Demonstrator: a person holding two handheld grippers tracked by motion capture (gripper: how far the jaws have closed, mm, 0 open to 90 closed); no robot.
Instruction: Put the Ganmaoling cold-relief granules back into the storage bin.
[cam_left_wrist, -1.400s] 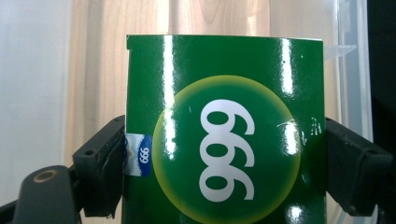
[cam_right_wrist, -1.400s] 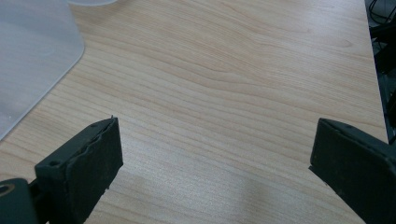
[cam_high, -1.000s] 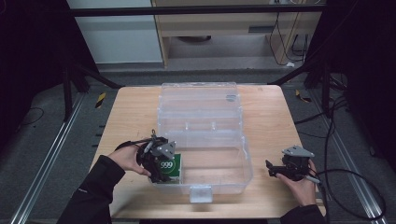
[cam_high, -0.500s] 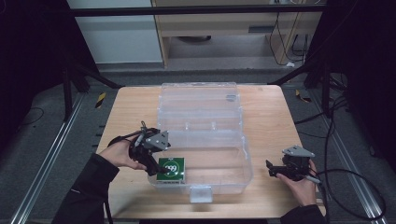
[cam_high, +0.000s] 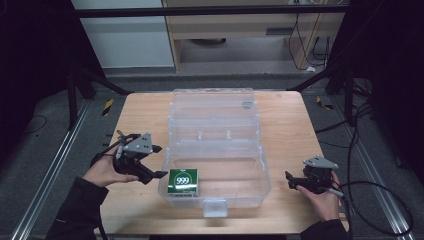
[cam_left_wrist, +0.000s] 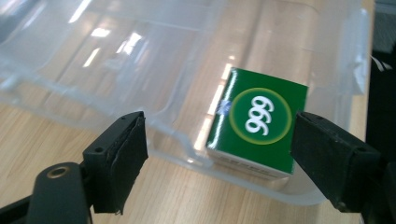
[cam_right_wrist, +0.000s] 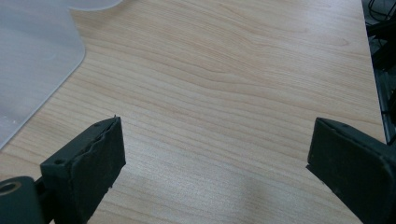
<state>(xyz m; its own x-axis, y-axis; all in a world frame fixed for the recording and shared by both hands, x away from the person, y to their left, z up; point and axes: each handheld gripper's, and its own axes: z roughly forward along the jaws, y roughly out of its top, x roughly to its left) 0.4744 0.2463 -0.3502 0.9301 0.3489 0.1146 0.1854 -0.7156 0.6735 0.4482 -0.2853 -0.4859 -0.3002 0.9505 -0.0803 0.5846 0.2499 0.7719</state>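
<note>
The left tool is held wide open and empty just outside the near-left wall of the clear plastic box, at about eight o'clock on the bench. In the left gripper view its two black jaws stand far apart on either side of the green carton, with nothing between them. The green carton, marked 999, lies flat on the floor of the box's front compartment, in its near-left corner, apart from both tools. The placing step appears to be finished, with the carton released inside the box; the open lid rests behind it at twelve o'clock. The next move is judged to call for the lid to be swung forward and the front latch pressed home, probably with both tools brought to the box.

The left hand is cupped under its tool, jaws pointed toward three o'clock. The right tool is rested low at four o'clock, jaws spread wide over bare wood and pointed toward nine o'clock, with the right hand behind it.
</note>
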